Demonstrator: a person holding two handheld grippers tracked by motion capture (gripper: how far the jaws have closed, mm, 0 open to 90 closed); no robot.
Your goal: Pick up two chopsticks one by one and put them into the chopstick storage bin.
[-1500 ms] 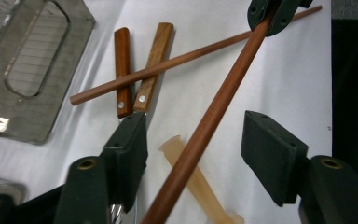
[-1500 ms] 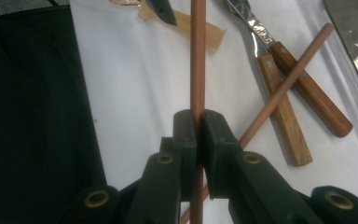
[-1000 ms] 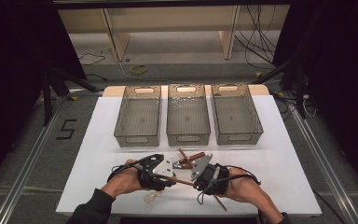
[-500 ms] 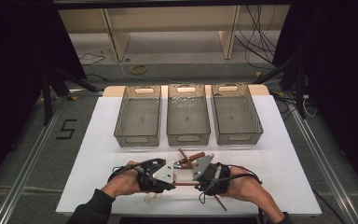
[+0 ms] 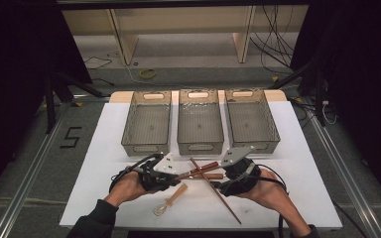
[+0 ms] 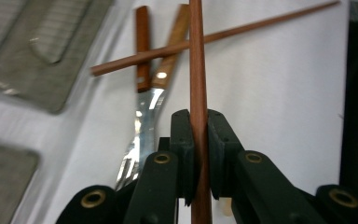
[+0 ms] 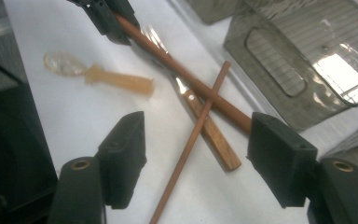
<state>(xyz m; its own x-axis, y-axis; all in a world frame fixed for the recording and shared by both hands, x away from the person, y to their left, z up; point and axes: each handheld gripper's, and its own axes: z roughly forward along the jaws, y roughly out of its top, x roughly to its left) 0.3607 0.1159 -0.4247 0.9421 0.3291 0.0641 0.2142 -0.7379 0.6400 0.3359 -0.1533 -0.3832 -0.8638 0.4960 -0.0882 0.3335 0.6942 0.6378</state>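
One slim reddish-brown chopstick (image 6: 197, 65) sits clamped in the left hand-held gripper (image 6: 198, 140); the right hand-held gripper (image 7: 196, 154) gapes empty.

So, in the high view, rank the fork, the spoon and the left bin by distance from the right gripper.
From the right gripper:
1. Fork, just left of it.
2. Spoon, lower left, near the table's front.
3. Left bin, far back-left.

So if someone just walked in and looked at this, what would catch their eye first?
Probably the reddish-brown chopstick clamped upright between the left gripper's fingers, near the table's front edge. Just beyond it, a second chopstick lies crossed over a wooden-handled fork, with the right gripper open above them. Three clear bins line the far side.
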